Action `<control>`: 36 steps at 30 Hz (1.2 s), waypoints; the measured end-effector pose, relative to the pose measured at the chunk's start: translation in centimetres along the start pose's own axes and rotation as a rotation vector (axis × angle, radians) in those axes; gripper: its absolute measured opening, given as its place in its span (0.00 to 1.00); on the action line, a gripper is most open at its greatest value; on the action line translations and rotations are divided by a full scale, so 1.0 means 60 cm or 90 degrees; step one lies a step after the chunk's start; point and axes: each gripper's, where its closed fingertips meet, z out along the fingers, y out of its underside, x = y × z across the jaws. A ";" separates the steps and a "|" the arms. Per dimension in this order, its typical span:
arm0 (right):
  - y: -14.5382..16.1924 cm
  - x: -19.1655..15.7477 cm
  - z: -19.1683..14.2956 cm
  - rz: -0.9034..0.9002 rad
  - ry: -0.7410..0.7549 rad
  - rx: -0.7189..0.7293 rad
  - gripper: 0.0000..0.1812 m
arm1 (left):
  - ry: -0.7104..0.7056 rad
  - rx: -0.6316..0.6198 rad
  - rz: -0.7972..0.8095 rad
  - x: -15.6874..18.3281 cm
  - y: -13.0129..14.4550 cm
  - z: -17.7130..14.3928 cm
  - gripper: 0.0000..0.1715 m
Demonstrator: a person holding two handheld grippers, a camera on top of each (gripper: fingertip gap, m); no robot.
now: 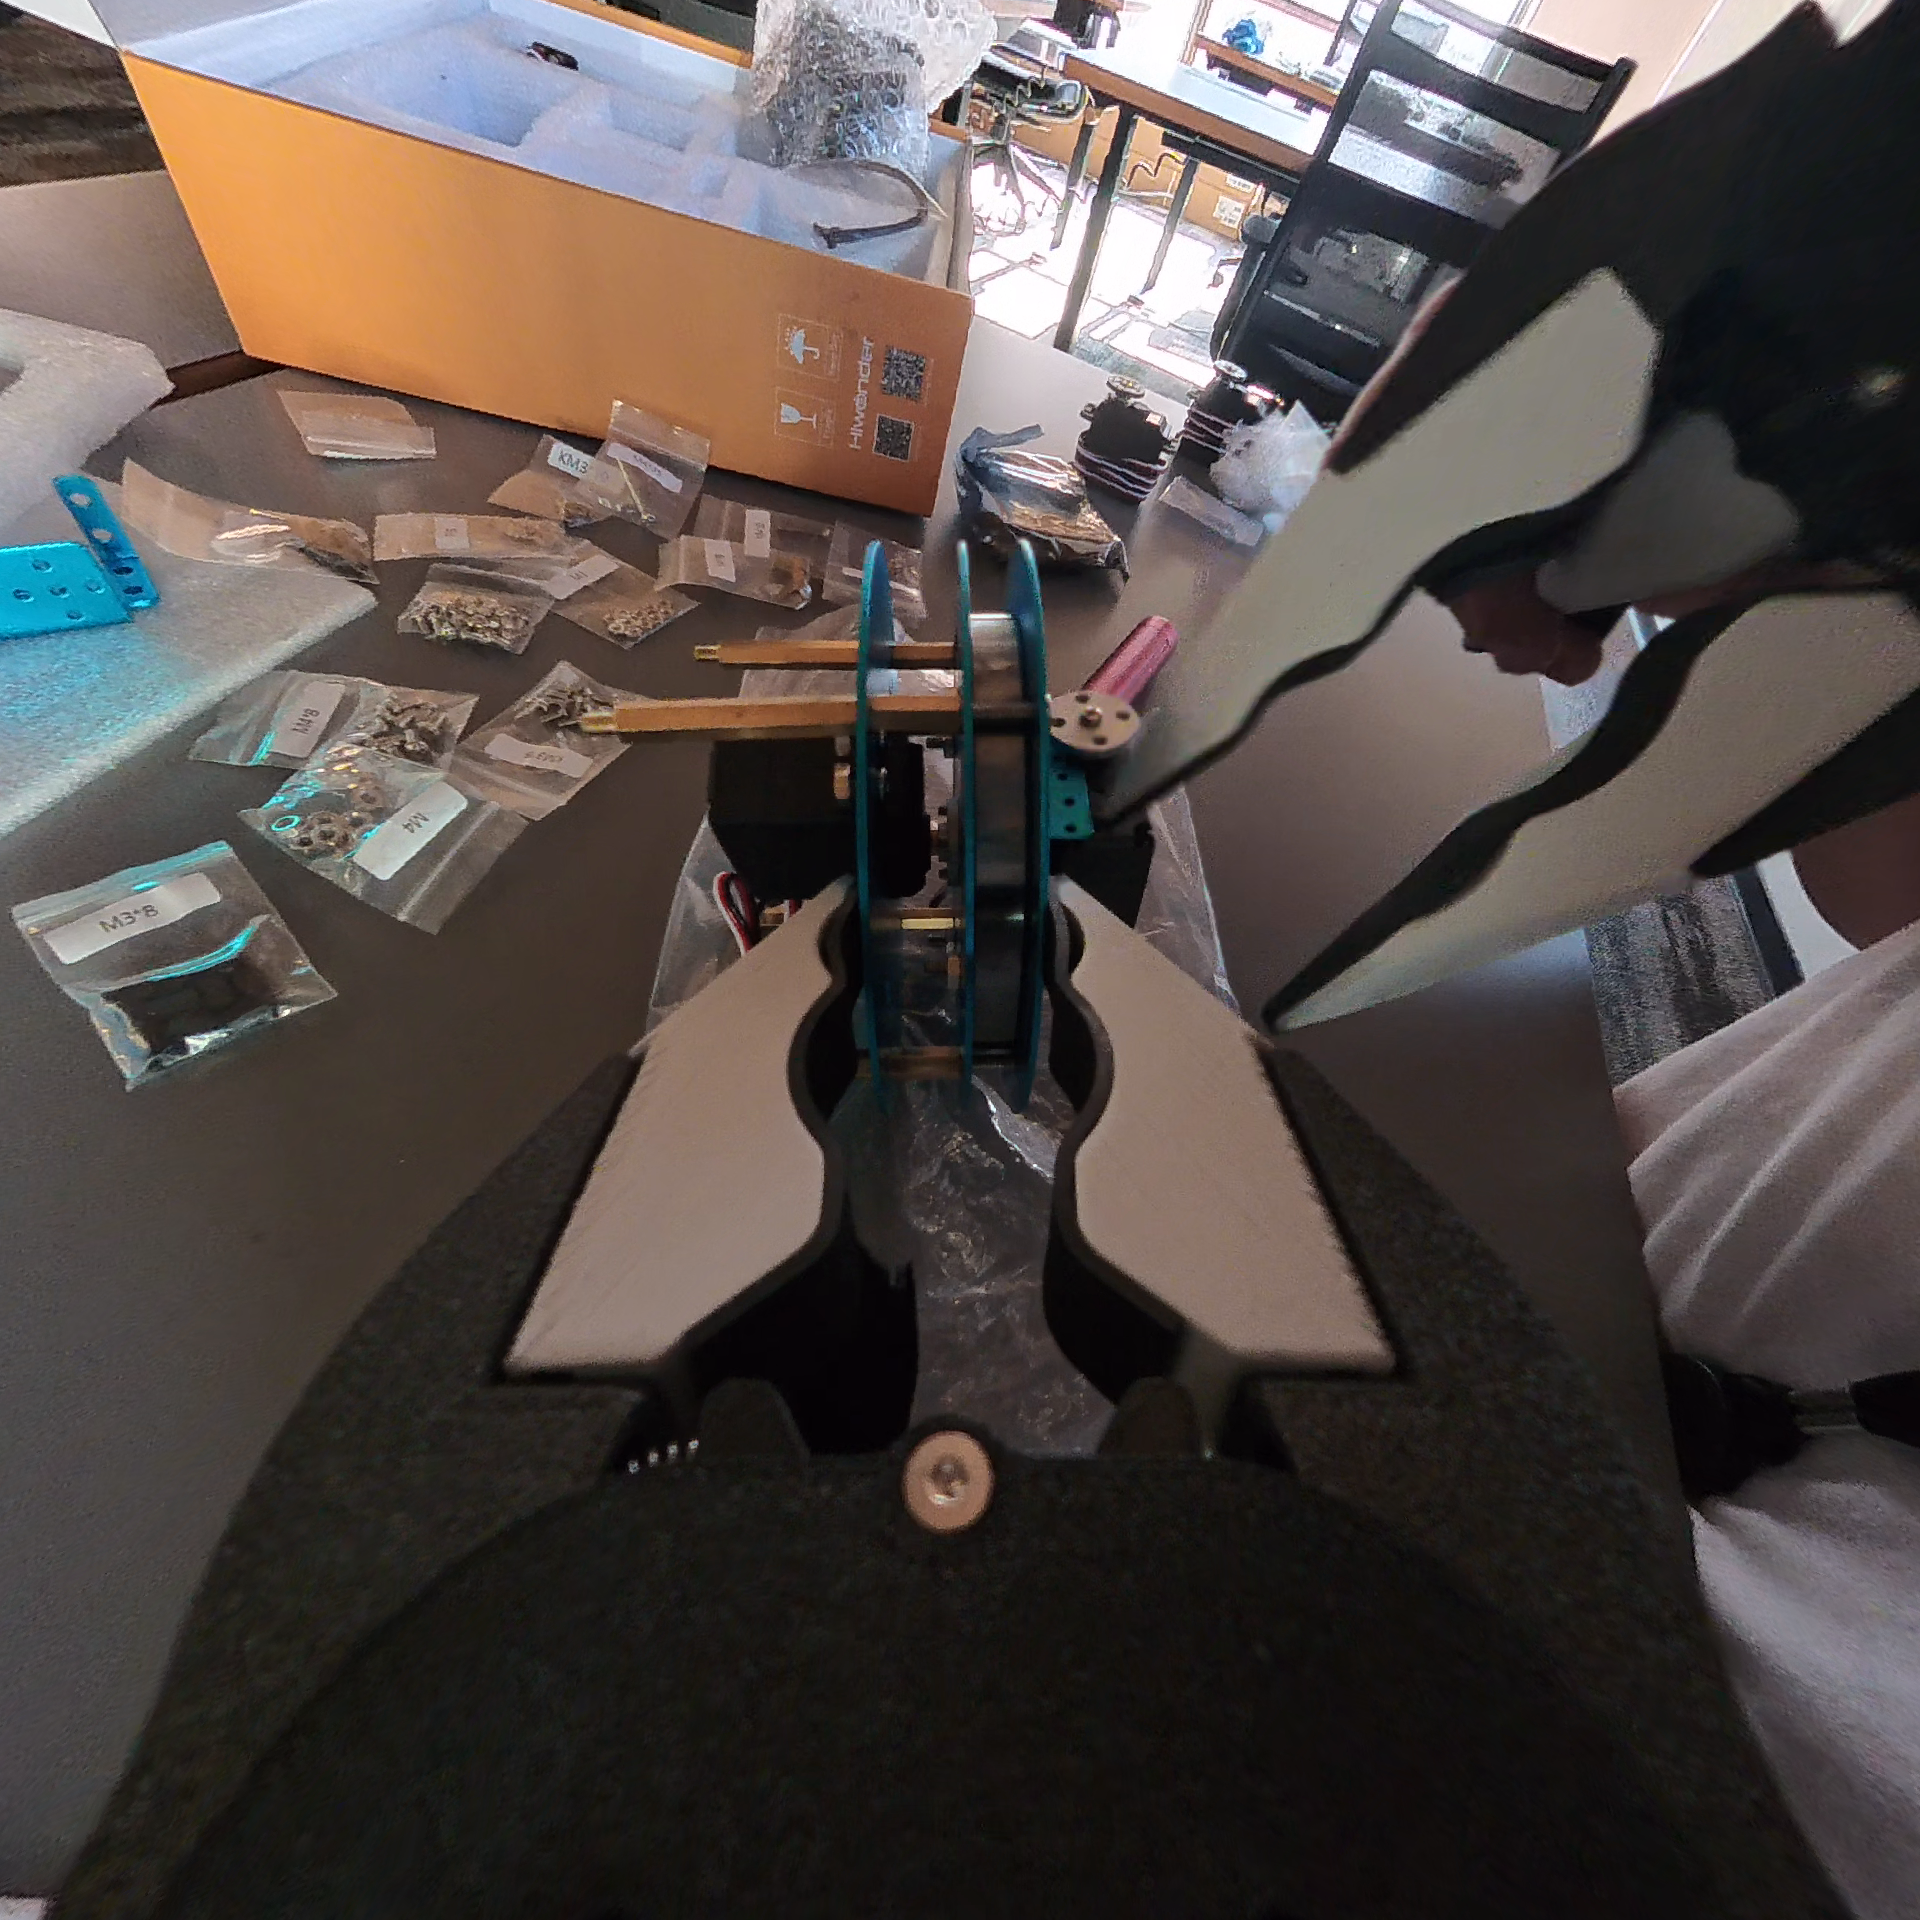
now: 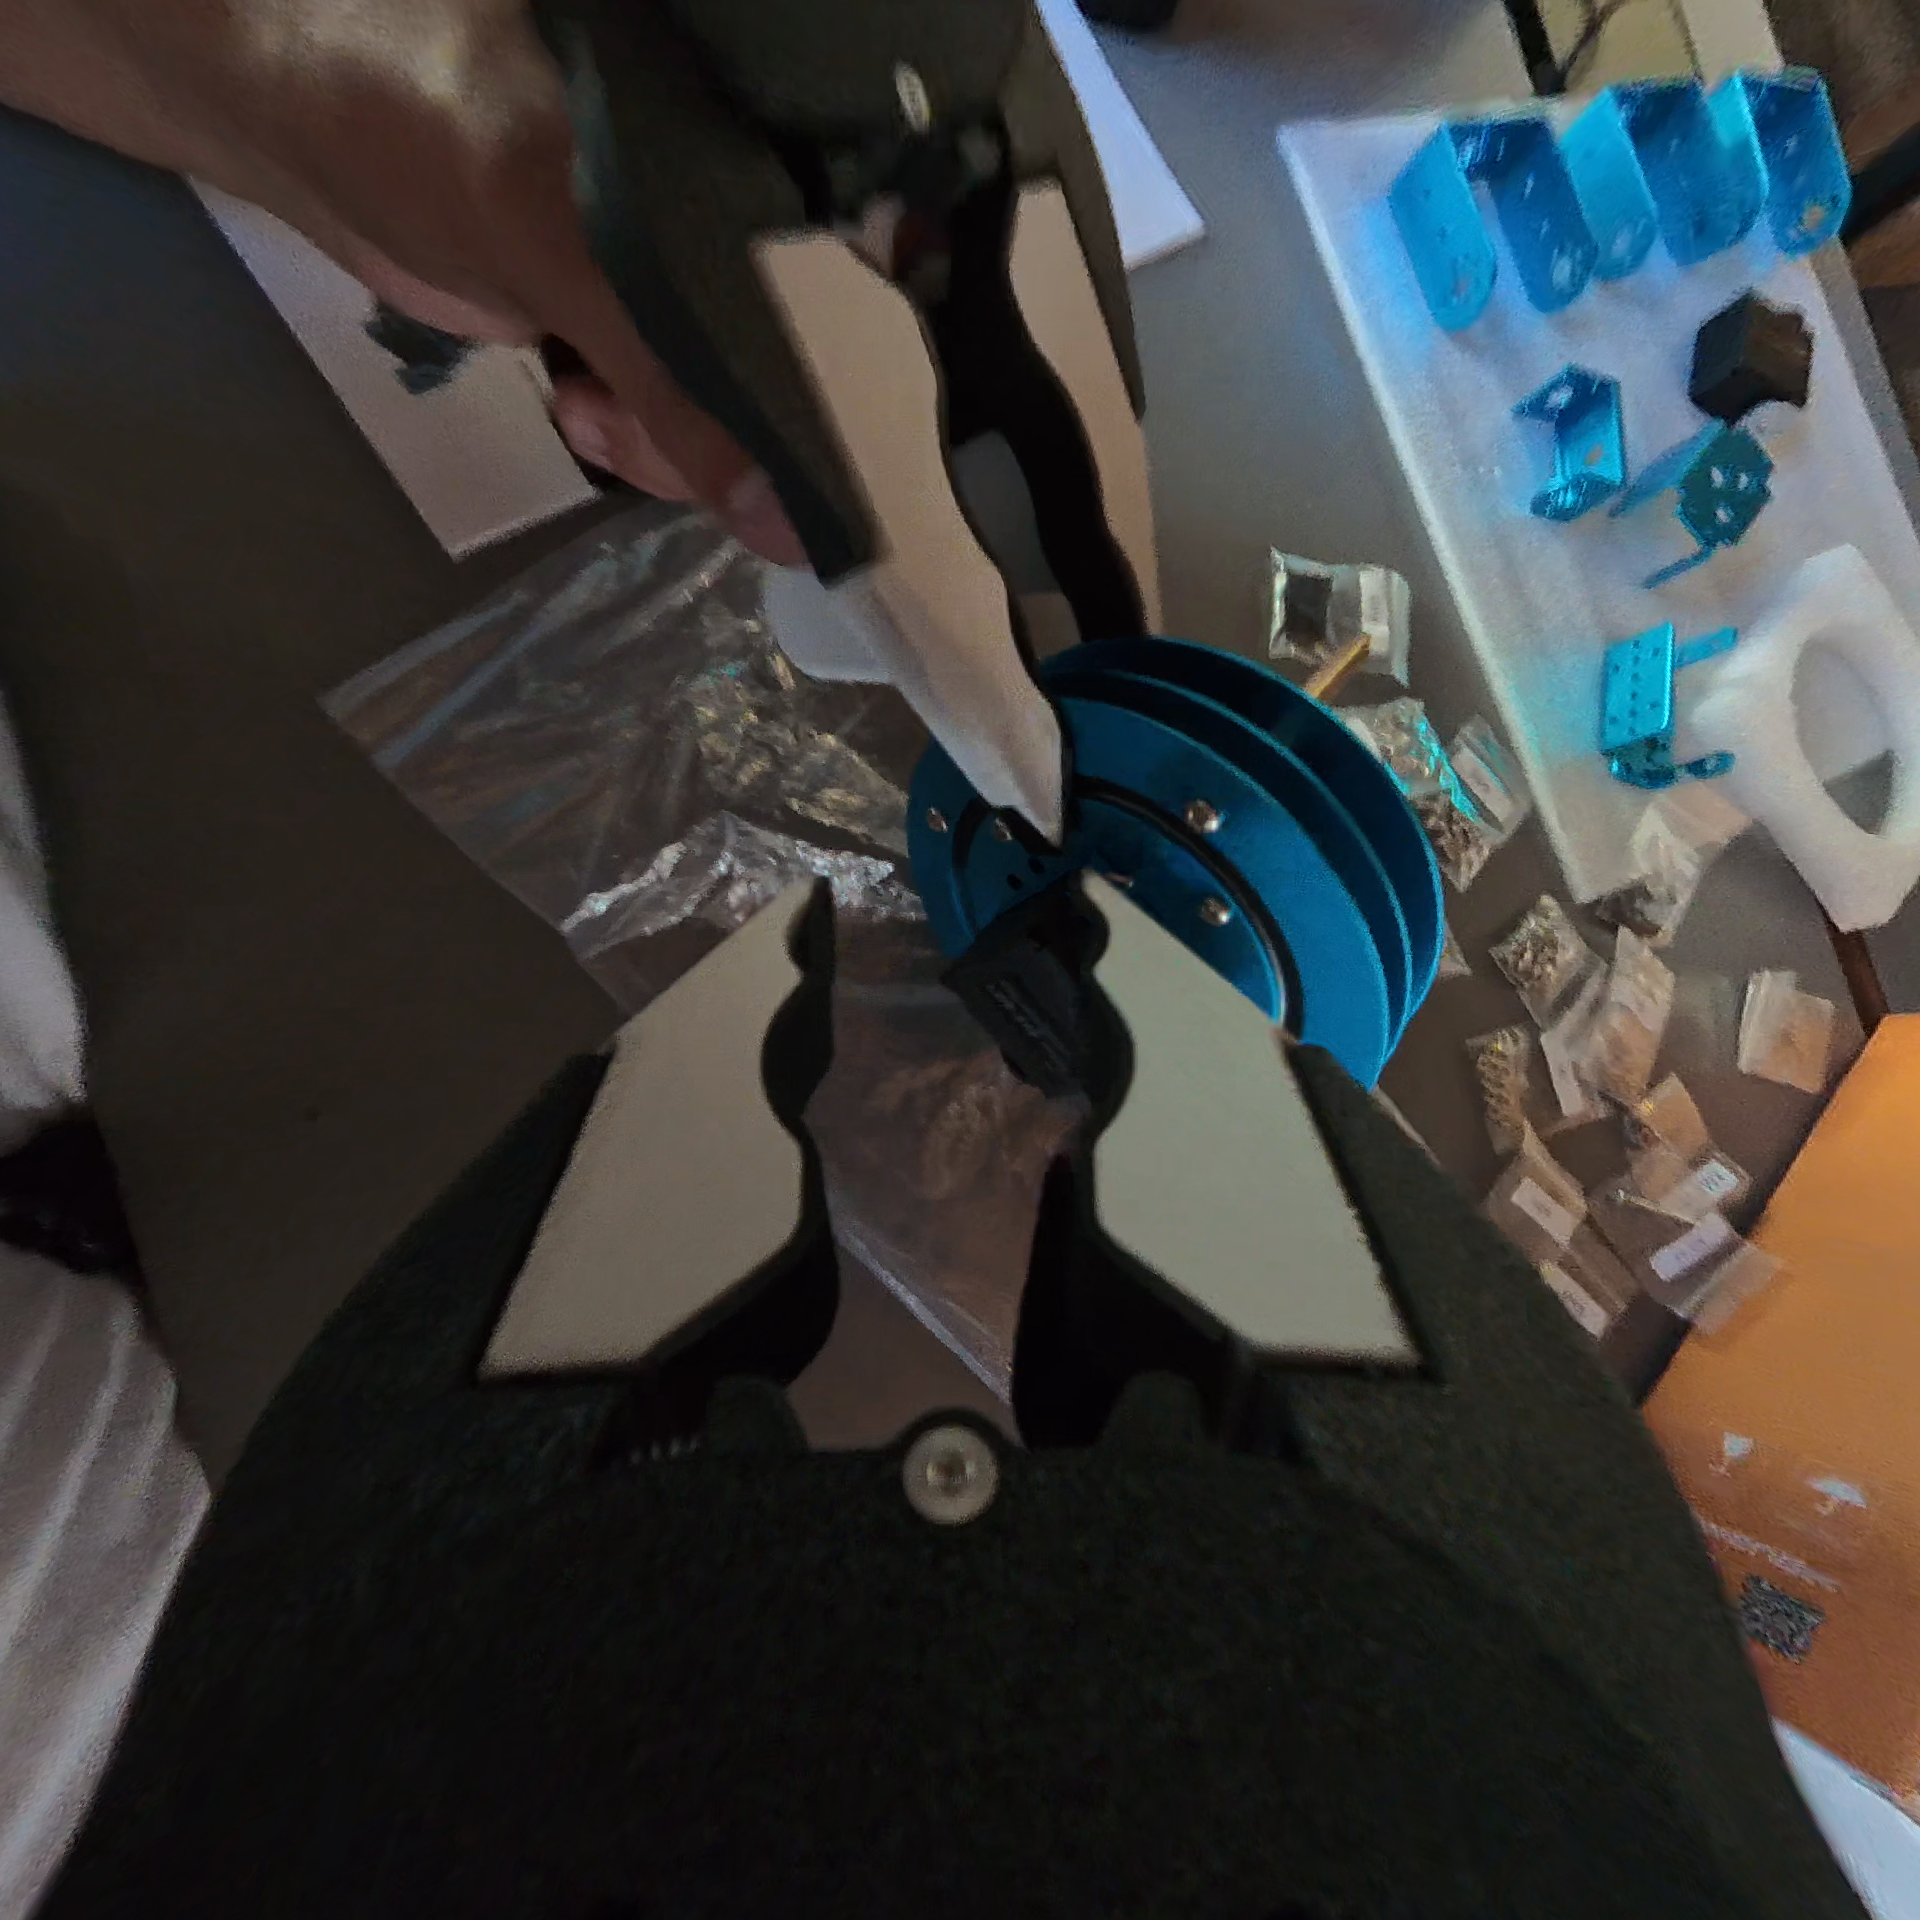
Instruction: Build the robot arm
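Labelled bags [image 1: 400, 842], printed box [image 1: 582, 281]

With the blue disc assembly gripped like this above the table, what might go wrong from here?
1. The left tool clamps only the thin edges of the blue disc assembly, so it may twist or slip onto the plastic wrap below.
2. The right tool, open, is close to the black servo; a push there could tilt the assembly.
3. The brass standoffs project toward the small screw bags and could sweep them.
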 end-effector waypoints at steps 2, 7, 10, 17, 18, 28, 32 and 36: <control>-0.006 0.008 -0.010 0.016 0.018 0.014 0.22 | -0.002 -0.001 0.004 0.001 0.000 0.001 0.18; 0.005 0.008 -0.016 0.047 0.034 0.023 0.22 | -0.003 -0.002 0.008 0.002 0.000 0.001 0.19; 0.010 0.017 -0.007 0.074 0.058 0.021 0.30 | -0.003 -0.003 0.010 0.003 0.000 0.001 0.19; -0.014 -0.017 0.005 0.072 0.004 0.063 0.26 | -0.007 -0.005 0.021 0.005 0.000 0.001 0.18; -0.021 -0.018 -0.002 0.075 0.009 0.079 0.25 | -0.008 -0.005 0.022 0.005 0.000 0.001 0.18; 0.039 -0.042 -0.004 0.173 -0.013 0.069 0.12 | -0.005 -0.005 0.019 0.004 0.002 -0.001 0.19; 0.080 -0.043 0.034 0.233 0.001 0.026 0.12 | -0.004 -0.003 0.012 0.003 0.001 -0.001 0.18; 0.104 -0.040 0.065 0.282 0.014 0.014 0.12 | 0.003 0.002 0.002 -0.001 0.000 -0.002 0.19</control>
